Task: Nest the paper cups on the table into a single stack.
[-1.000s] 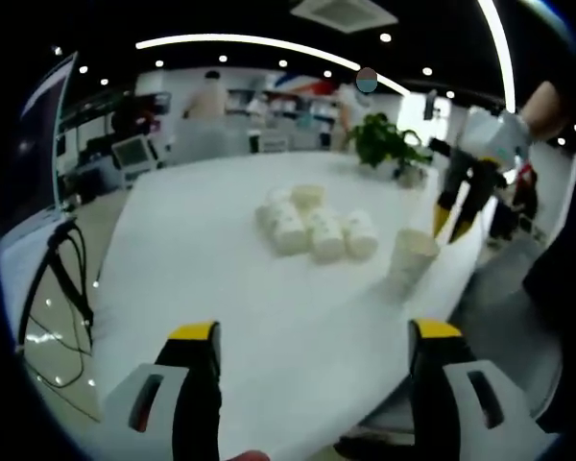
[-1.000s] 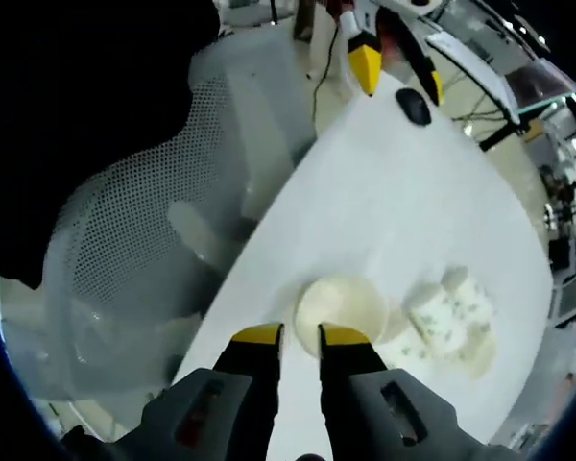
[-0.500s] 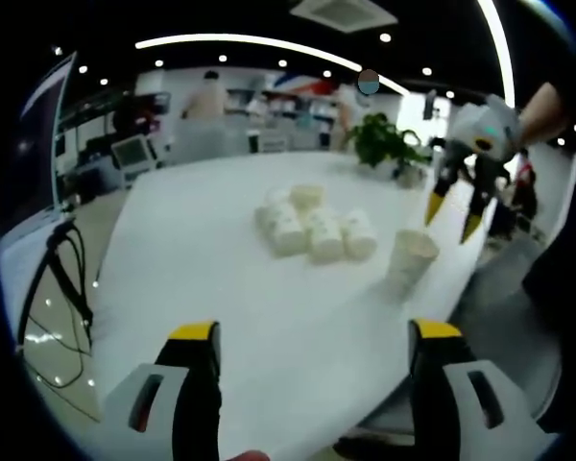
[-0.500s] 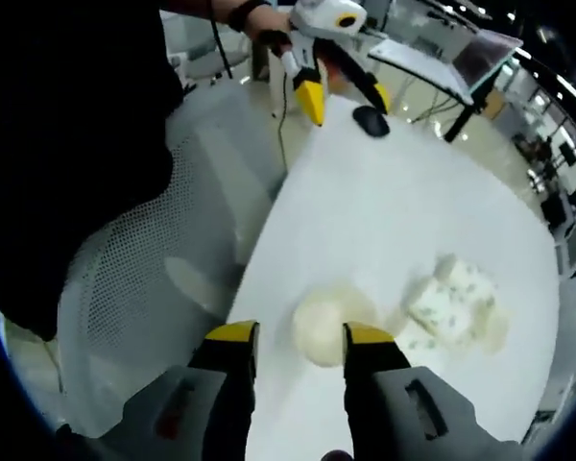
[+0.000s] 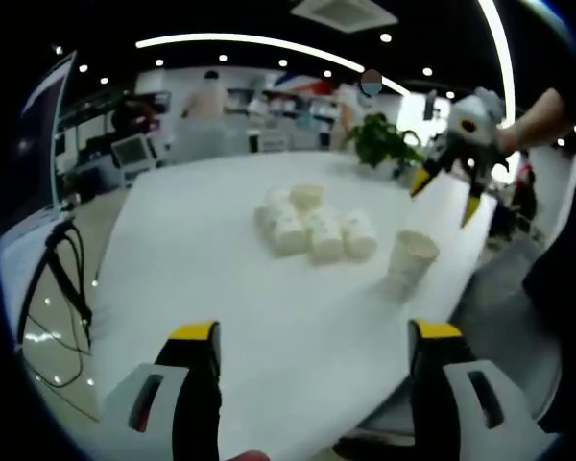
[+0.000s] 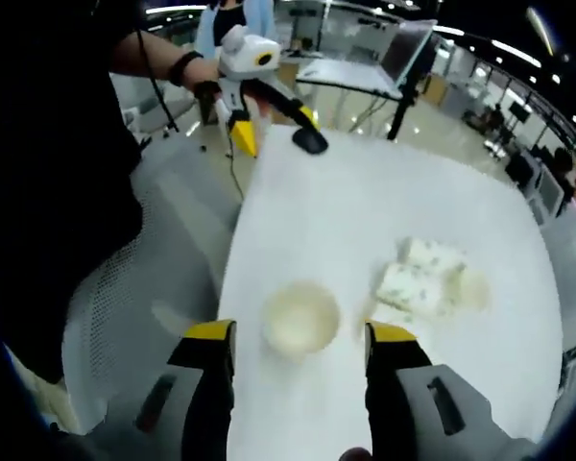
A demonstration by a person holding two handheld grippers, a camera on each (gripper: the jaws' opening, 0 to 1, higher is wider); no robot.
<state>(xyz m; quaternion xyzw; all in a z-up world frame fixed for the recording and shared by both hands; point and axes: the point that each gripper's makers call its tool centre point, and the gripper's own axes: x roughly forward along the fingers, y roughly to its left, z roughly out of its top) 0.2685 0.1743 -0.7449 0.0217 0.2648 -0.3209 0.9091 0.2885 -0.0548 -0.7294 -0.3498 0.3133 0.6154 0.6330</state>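
White table (image 6: 384,202) holds upright cup (image 6: 300,319) between right gripper (image 6: 302,338) jaws.

Count of items in view:

- Tools: two are being held, the left tool (image 5: 312,331) and the right tool (image 6: 302,331).
- Bench (image 5: 221,288): one is carrying the cups.
- Paper cups: one upright cup (image 6: 300,319) is standing alone just ahead of the right tool, between its jaws. A cluster of lying cups (image 5: 317,226) is resting well ahead of the left tool. About five are showing, but the exact count cannot be told.
- Potted plant (image 5: 384,144): one is standing beyond the cluster.
- Computer mouse (image 6: 310,144): one is lying far ahead of the right tool.
- Laptop (image 6: 365,67): one.
- Mesh chair (image 6: 125,317): one.
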